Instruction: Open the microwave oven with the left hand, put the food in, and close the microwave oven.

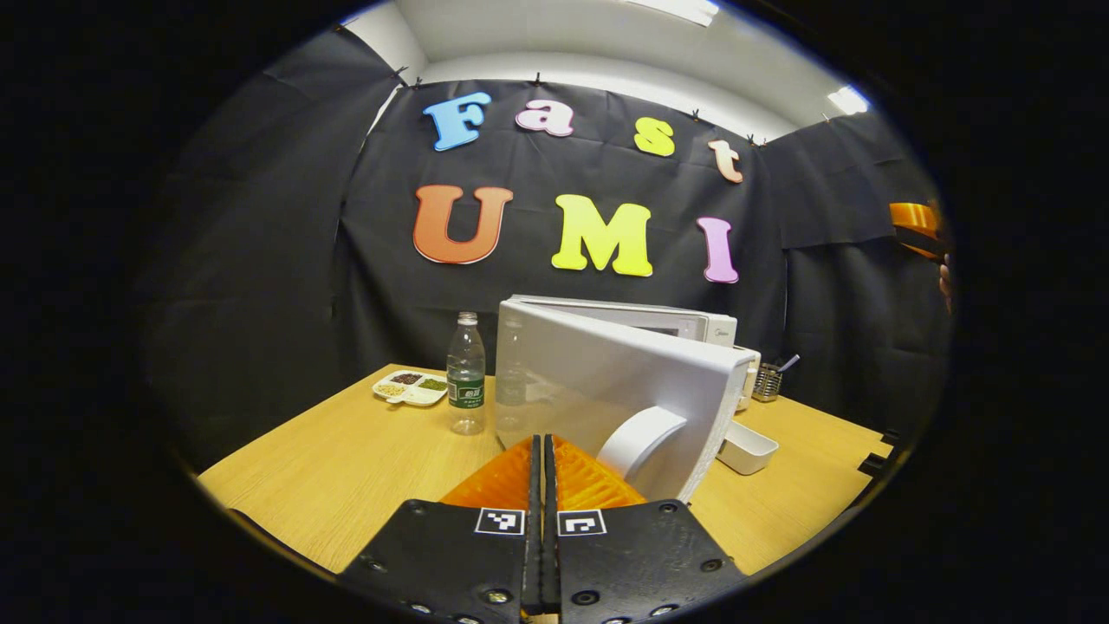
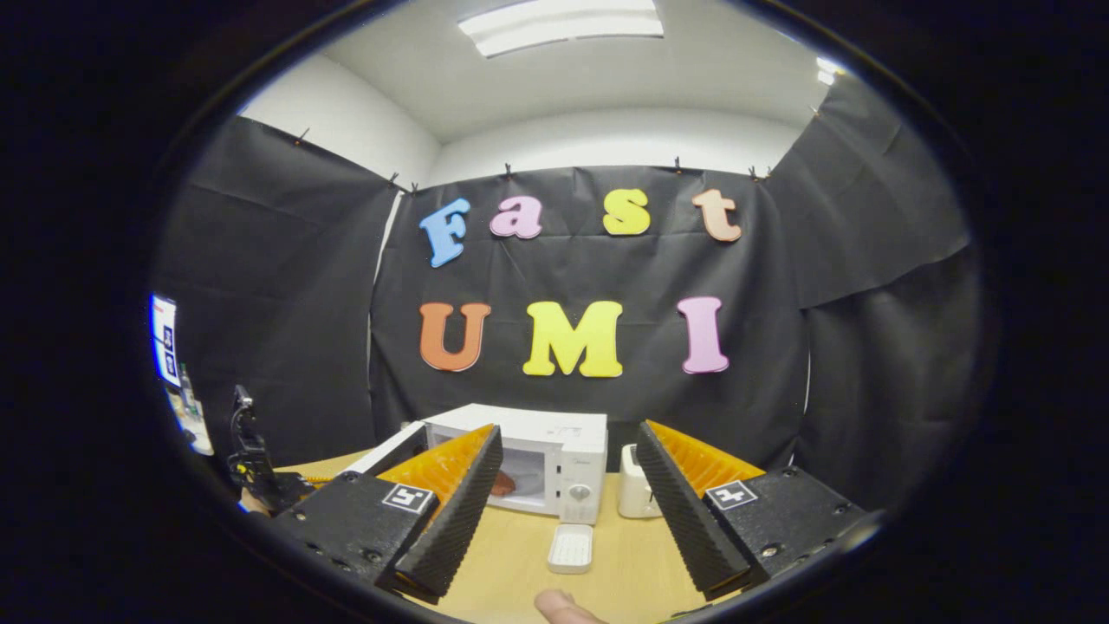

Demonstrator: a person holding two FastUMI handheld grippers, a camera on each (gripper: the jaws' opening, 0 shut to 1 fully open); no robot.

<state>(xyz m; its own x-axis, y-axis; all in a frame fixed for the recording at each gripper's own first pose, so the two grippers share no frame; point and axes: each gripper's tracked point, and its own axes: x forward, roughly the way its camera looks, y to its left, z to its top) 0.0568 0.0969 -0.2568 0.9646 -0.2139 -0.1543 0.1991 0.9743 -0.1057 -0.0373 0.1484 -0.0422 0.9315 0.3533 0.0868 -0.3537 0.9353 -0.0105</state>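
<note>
Right now my left gripper [image 1: 543,451] has its fingers pressed together with nothing between them, sitting just in front of the microwave door [image 1: 606,390], which stands swung open toward me. The door handle [image 1: 639,438] is just beside the fingertips, to their right; I cannot tell whether they touch it. The microwave [image 2: 528,468] stands toward the far edge of the desk [image 1: 346,459]. In the right gripper view I see a reddish-brown piece of food [image 2: 502,484] inside the open cavity, partly hidden by a finger. My right gripper [image 2: 567,485] is held back from the microwave, fingers wide apart and gripping nothing. A small white dish [image 2: 571,548] lies on the desk in front of the microwave. A water bottle [image 1: 466,374] stands left of the door, with a divided snack tray [image 1: 409,387] behind it near the far left corner.
</note>
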